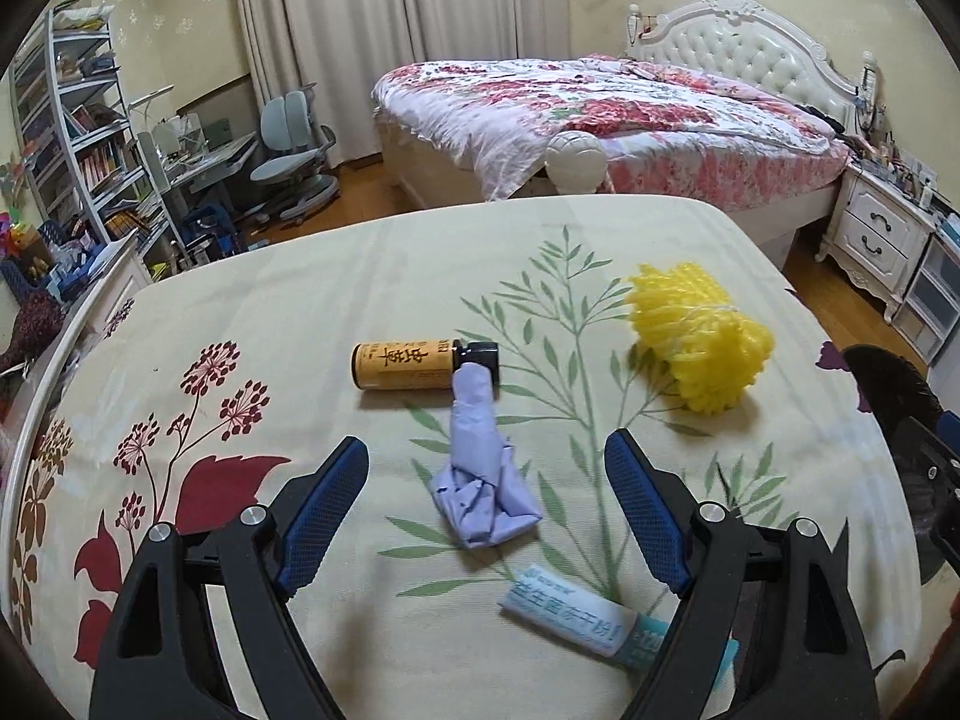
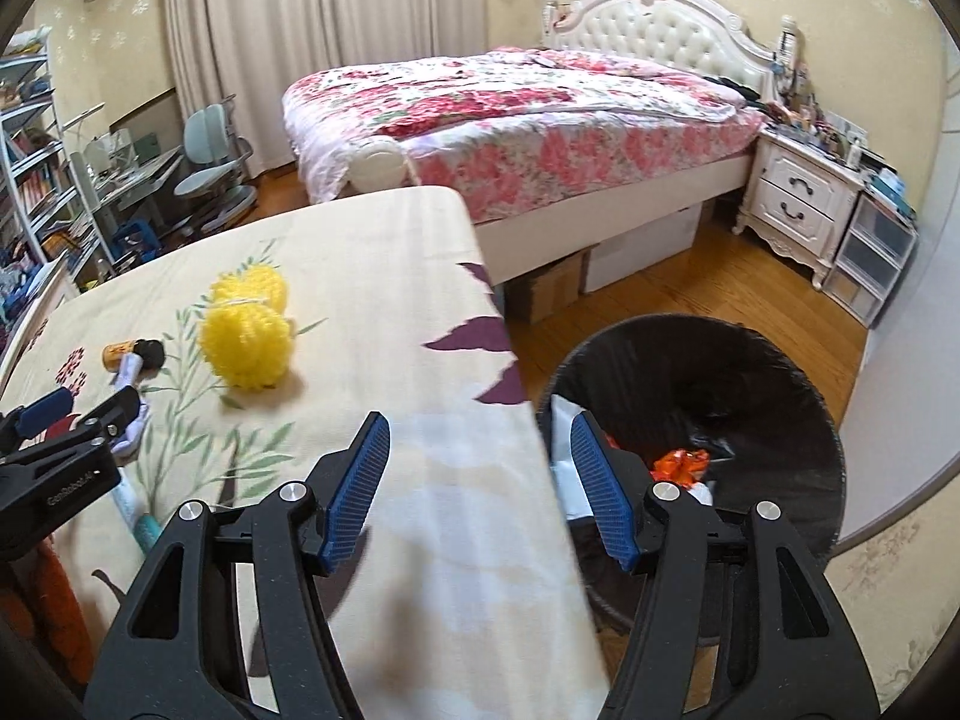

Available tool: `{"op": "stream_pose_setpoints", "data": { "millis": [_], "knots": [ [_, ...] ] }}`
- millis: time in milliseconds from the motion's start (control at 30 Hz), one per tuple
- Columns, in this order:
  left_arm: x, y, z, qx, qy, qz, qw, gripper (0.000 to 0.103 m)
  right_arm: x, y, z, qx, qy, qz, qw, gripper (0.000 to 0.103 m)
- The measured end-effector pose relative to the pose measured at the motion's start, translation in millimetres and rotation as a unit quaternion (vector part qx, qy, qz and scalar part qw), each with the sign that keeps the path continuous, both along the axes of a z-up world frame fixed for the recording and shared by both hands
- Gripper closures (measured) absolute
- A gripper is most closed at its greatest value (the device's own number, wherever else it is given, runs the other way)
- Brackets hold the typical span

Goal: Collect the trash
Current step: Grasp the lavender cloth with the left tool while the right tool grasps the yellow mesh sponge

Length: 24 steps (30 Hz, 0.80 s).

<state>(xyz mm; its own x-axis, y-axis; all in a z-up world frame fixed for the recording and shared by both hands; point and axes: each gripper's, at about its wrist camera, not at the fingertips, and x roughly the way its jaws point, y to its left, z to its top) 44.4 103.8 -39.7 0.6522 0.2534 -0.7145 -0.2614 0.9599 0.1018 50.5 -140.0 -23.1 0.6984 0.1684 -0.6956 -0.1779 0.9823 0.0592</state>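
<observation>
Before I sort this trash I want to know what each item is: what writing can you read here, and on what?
"GenRobot.AI", roughly: small white print on the left gripper body, right wrist view.
Orange bottle: large dark Chinese characters on the label, lying sideways, not clear enough to quote.
Light blue packet: a row of Chinese characters, blurred and partly hidden.
Nothing else carries readable text.
</observation>
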Motion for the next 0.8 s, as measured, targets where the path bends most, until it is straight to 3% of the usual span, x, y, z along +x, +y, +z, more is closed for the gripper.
{"op": "stream_pose_setpoints", "data": {
  "millis": [167,233,333,800],
  "knots": [
    [5.6,13.5,-9.8,-0.019,0.024,-0.004,0.9995,0.044,-2.4,24.8,3.2,-0.004,-0.003,0.022,1.0,0.042],
    [7.1,15.6,-15.1,-0.024,0.035,-0.01,0.999,0.06,-1.7,32.8,4.2,-0.007,-0.003,0.029,1.0,0.042],
    [5.0,17.0,-16.8,-0.028,0.033,-0.02,0.9988,0.066,-2.6,43.4,4.0,-0.01,-0.002,0.039,0.999,0.042],
    [-15.3,44.8,-3.8,-0.036,0.008,-0.009,0.9993,0.07,6.2,94.6,0.1,-0.016,0.006,0.086,0.996,0.042]
  ]
}}
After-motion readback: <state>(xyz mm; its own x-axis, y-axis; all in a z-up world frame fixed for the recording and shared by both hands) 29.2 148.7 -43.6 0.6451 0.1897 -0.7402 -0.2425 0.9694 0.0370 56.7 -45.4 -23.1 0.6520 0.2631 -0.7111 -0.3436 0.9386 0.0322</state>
